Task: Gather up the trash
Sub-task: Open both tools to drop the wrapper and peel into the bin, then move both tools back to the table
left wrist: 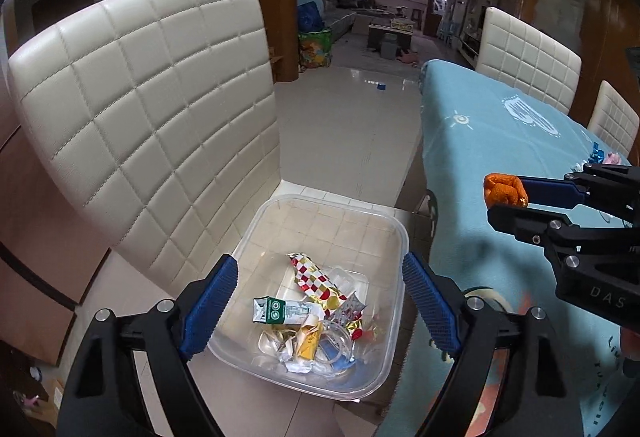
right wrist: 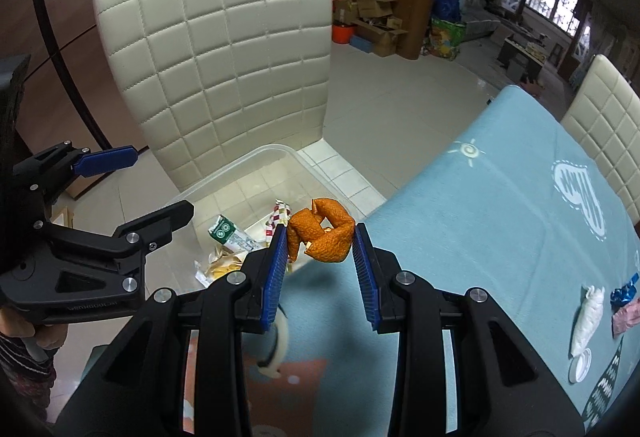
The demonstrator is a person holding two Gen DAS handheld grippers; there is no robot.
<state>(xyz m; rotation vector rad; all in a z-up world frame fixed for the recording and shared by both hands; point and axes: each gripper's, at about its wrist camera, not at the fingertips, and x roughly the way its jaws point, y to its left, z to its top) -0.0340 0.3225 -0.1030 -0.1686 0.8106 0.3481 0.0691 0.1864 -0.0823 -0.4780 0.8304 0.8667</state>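
Note:
A clear plastic bin sits on a cream chair seat and holds several wrappers, a small green carton and clear plastic bits. My left gripper is open and empty, hovering just above the bin. My right gripper is shut on a curled orange peel and holds it in the air over the table edge, beside the bin. The peel and right gripper also show at the right of the left wrist view.
A table with a light blue cloth holds a crumpled white tissue, a white cap, a blue wrapper and a pink wrapper. The cream chair back rises behind the bin. More chairs stand beyond the table.

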